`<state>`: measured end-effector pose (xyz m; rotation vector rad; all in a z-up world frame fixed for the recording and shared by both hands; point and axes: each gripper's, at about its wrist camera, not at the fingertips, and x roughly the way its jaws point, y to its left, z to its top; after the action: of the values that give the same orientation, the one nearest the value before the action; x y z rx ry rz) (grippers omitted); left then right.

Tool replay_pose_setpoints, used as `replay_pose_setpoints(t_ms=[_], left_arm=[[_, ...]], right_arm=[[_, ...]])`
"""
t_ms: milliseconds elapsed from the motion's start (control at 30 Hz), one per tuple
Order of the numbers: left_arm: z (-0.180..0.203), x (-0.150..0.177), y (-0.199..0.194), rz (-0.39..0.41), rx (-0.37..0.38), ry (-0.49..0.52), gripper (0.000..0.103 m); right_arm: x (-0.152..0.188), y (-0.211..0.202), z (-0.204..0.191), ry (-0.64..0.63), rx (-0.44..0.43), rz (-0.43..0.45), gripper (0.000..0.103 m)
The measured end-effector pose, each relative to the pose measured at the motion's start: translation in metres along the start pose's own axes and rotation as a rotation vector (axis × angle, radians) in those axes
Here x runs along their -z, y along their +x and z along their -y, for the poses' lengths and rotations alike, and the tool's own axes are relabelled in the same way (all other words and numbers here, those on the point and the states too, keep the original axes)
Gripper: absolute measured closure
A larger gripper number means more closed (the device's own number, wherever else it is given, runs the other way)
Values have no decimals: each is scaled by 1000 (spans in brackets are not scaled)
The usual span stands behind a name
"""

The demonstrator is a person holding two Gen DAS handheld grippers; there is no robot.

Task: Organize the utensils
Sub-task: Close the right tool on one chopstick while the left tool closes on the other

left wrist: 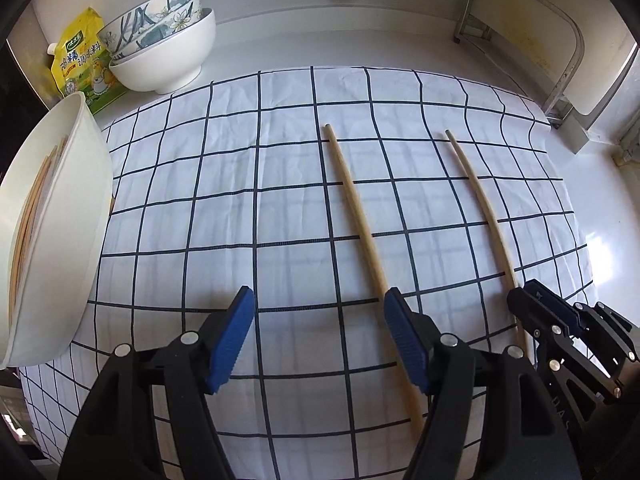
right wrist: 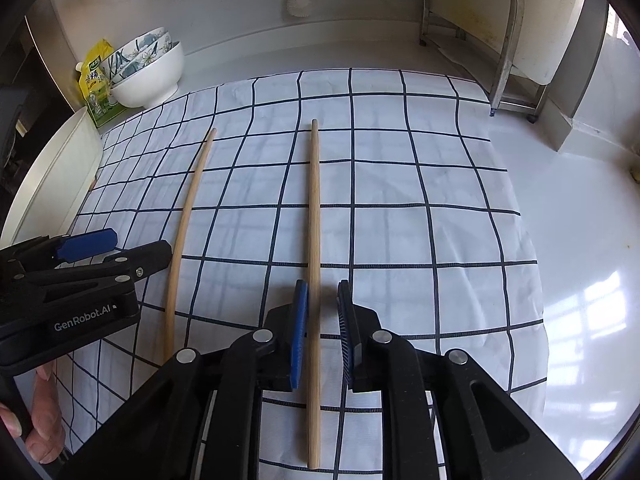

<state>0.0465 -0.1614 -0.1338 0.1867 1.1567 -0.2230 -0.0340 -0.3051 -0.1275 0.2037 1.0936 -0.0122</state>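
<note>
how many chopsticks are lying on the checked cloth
2. One chopstick runs between the right gripper's slightly parted pads; the other lies to its left, beside the left gripper. More sit in the white bowl.

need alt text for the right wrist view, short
The right tool straddles a wooden chopstick lying on a checked cloth, its blue pads slightly apart and not pressing it. A second chopstick lies to the left beside the left tool, with stacked bowls at the back.

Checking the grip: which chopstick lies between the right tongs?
The right-hand chopstick, between the right tongs; the other chopstick lies apart, leftward.
</note>
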Motion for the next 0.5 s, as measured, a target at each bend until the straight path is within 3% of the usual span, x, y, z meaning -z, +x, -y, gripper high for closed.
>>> replay_pose_setpoints(t_ms=[133,300,367,500], left_arm=[[0,0,0,-6,9,-15,33],[6,0,14,-38,-34,-2,31],[5,0,14,-29,-44,-10,29],[6,1,13,-29,-38,-12,33]], right_arm=[[1,0,3,4,-2,4,86],[3,-1,3,-2,-1,8,84],[3,0,1,-9,-6,10,75],[0,3,-7,-53,27,17,71]])
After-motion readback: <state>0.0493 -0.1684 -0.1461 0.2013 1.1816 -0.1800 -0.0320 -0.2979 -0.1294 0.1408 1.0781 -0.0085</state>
